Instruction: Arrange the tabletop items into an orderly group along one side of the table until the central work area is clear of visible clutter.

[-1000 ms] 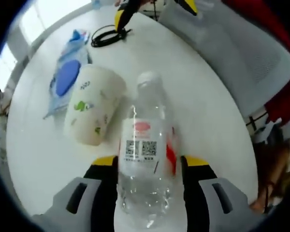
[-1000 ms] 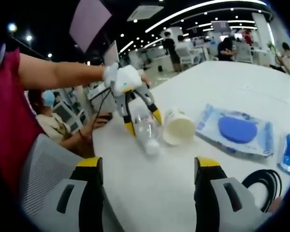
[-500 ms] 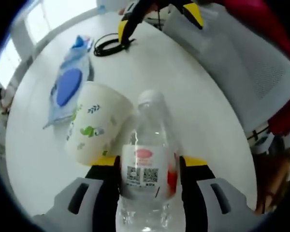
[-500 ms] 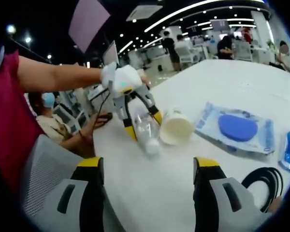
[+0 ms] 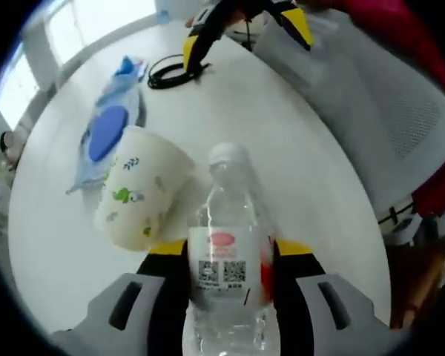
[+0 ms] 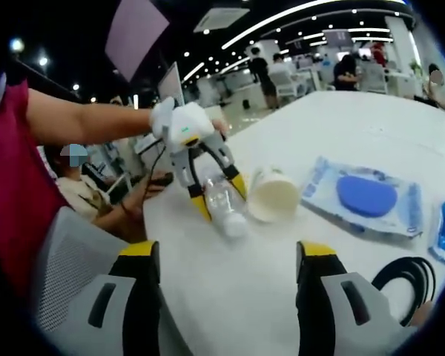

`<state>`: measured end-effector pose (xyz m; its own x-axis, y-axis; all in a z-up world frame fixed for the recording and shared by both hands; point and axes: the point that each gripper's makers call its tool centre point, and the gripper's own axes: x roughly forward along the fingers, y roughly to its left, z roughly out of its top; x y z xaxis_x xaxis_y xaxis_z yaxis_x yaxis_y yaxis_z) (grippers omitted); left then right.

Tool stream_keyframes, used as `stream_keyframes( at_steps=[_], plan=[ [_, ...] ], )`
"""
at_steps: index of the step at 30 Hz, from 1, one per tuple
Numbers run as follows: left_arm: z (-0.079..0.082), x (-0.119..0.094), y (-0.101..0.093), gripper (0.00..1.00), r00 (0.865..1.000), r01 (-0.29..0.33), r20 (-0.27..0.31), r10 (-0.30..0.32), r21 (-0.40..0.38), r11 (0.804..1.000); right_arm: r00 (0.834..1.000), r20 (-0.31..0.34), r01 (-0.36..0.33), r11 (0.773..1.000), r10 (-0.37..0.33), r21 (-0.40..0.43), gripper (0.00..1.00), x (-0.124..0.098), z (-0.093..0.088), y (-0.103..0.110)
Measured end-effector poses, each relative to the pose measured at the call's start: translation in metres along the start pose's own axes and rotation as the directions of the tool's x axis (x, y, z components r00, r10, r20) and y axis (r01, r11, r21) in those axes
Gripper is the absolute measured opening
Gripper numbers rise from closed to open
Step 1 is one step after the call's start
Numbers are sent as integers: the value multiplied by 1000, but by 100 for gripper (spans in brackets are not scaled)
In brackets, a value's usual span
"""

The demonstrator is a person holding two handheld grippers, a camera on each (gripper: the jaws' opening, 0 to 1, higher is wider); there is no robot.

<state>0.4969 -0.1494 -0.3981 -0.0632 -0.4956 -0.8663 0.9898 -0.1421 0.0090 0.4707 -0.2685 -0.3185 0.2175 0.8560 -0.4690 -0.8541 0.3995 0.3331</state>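
— Inspector: Left to right on the surface (image 6: 371, 126)?
— Onlooker: Left claw (image 6: 216, 195) clamped on the water bottle (image 5: 230, 259) lying flat; paper cup (image 5: 137, 189) on its side touching it; wipes pack (image 6: 363, 199); black cable (image 6: 404, 278). Right claw (image 6: 226, 293) gapes, holding nothing.
— Inspector: Advice?
— Onlooker: Keep the grip mid-body — slide it edgeward without nudging the cup rolling.

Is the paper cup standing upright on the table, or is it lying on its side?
On its side. The paper cup shows its open mouth sideways in the right gripper view, beside the bottle.
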Motion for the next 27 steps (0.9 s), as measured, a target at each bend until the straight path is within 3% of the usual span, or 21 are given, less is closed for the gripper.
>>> stream_keyframes(
  at_steps=[8, 18, 22, 27],
  plan=[
    [-7, -7, -9, 40, 999, -23, 29, 25, -49, 999, 1000, 1, -16, 1000, 16, -7, 74, 2, 1, 5],
    [0, -21, -8, 39, 984, -77, 147, 102, -162, 984, 999, 1, -33, 999, 33, -10, 74, 5, 2, 9],
    [12, -32, -4, 39, 962, -110, 224, 159, -217, 970, 999, 13, -37, 999, 38, -13, 73, 6, 6, 11],
    [18, -43, 4, 39, 936, -146, 278, 217, -254, 956, 999, 21, -41, 999, 41, -20, 73, 6, 11, 14]
  ],
)
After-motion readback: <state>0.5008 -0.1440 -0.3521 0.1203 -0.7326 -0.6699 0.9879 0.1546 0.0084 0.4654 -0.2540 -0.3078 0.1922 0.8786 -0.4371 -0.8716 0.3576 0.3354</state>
